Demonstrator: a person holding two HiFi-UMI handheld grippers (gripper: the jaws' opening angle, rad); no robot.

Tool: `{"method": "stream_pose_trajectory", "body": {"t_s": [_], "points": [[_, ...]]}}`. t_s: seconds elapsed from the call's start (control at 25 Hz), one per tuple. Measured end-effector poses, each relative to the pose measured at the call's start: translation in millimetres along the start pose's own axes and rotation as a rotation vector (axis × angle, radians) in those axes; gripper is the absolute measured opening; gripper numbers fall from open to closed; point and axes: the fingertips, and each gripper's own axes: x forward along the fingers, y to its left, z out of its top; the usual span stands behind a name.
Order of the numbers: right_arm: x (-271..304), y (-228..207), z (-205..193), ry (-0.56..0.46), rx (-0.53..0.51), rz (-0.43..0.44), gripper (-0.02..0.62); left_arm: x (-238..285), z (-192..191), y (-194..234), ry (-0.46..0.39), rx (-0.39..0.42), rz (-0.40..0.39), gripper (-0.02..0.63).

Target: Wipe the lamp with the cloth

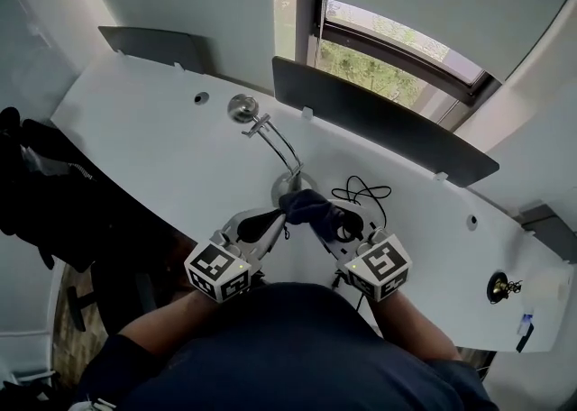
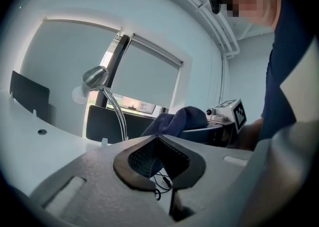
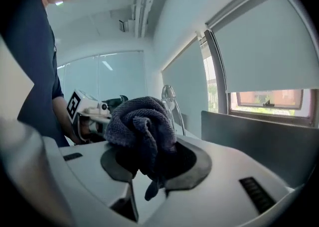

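Observation:
The desk lamp has a chrome head (image 1: 242, 108) on a thin bent arm that runs down to a round base (image 1: 287, 187) on the white desk (image 1: 153, 148). A dark blue cloth (image 1: 309, 205) is bunched just in front of the base, and my right gripper (image 1: 330, 220) is shut on it. The right gripper view shows the cloth (image 3: 142, 121) bulging out of the jaws, with the lamp (image 3: 168, 94) behind it. My left gripper (image 1: 269, 220) sits close to the cloth's left side, shut with nothing in it. In the left gripper view its pads (image 2: 144, 159) meet at the tip, and the cloth (image 2: 179, 120) and lamp head (image 2: 94, 76) lie beyond.
A black cable (image 1: 361, 191) coils on the desk right of the lamp base. Dark divider panels (image 1: 379, 121) (image 1: 153, 44) stand along the desk's far edge below a window. A black chair (image 1: 54, 193) sits at the left. A small dark object (image 1: 499, 287) lies far right.

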Motion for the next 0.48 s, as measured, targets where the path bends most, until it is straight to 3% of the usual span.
{"method": "stream_pose_trajectory", "body": {"t_s": [0.2, 0.48], "points": [[-12.6, 13.2, 18.3, -0.093, 0.038, 0.015, 0.135, -4.2, 5.1, -16.6, -0.031, 0.019, -0.04, 0.008], [-14.5, 38.1, 5.9, -0.136, 0.094, 0.061, 0.135, -8.5, 2.7, -27.6, -0.033, 0.056, -0.067, 0.008]]}}
